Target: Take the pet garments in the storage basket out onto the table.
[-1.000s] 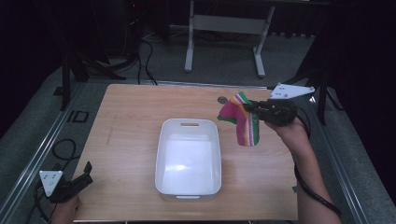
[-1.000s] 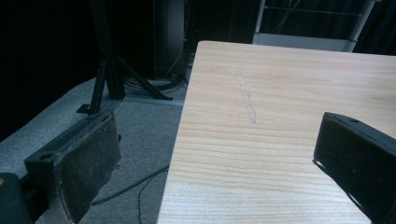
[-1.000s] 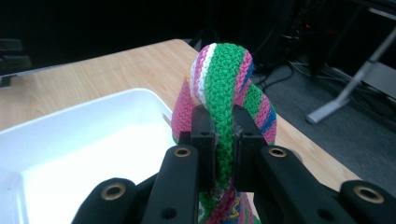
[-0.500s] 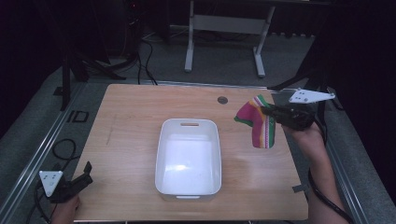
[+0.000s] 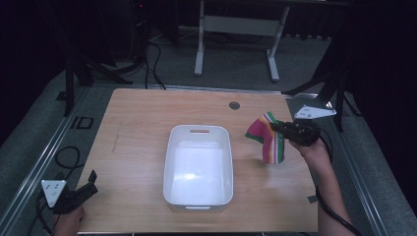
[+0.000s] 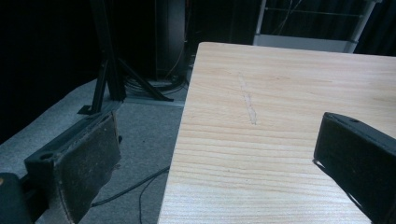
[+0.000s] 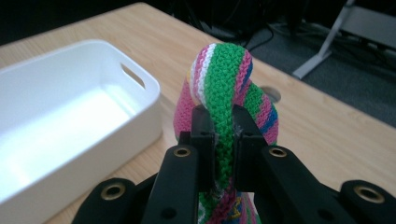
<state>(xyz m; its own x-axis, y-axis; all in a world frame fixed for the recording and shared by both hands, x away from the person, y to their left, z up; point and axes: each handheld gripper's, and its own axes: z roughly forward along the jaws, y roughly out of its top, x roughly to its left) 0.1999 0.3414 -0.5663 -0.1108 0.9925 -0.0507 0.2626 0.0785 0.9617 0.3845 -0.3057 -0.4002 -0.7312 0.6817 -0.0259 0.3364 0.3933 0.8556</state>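
High view first: my right claw (image 5: 275,127) is clamped on a knitted striped cloth (image 5: 268,142), pink, green, white and blue, which hangs from the pinch over the right part of the wooden counter (image 5: 142,128). The cloth's lower end is down at the counter surface, though I cannot tell whether it actually touches the wood. It sits just to the right of a white plastic bin (image 5: 198,167), apart from the bin's rim, with a strip of bare wood between them. The bin stands in the middle of the counter with a handle slot in its far wall, and I see nothing inside it. A small round grommet (image 5: 234,105) is set into the counter near the far edge, beyond the cloth. In the right gripper view, my two black jaws press from both sides on a green fold of the cloth (image 7: 223,116), which rises in a loop above them, and the bin (image 7: 70,121) lies off to the left. My left claw (image 5: 87,183) rests at the near left corner of the counter, well apart from the bin and the cloth. In the left gripper view its jaws stand wide apart with nothing between them, one over the counter's (image 6: 280,116) edge and one over the grey floor (image 6: 140,140) beside it.
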